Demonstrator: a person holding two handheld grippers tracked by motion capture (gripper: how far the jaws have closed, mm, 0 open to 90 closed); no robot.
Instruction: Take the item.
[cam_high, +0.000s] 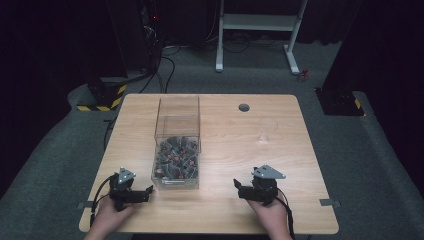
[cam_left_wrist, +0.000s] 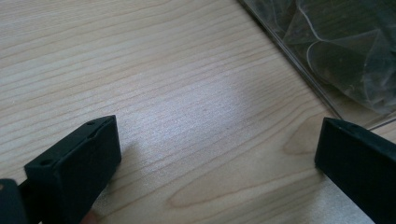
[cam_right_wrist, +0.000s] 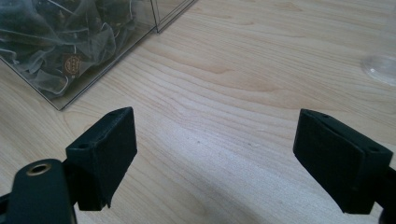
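Jaws spread wide and holding nothing, the left gripper (cam_high: 131, 192) and right gripper (cam_high: 255, 189) rest on the table (cam_high: 235, 150) either side of a clear box (cam_high: 177, 150) of dark packets (cam_right_wrist: 56, 32).

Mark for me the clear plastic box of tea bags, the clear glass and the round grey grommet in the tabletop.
Clear plastic box of tea bags (cam_high: 176, 186): high view, near wall.
Clear glass (cam_high: 266, 129): high view, its side.
Round grey grommet (cam_high: 244, 107): high view, its centre.
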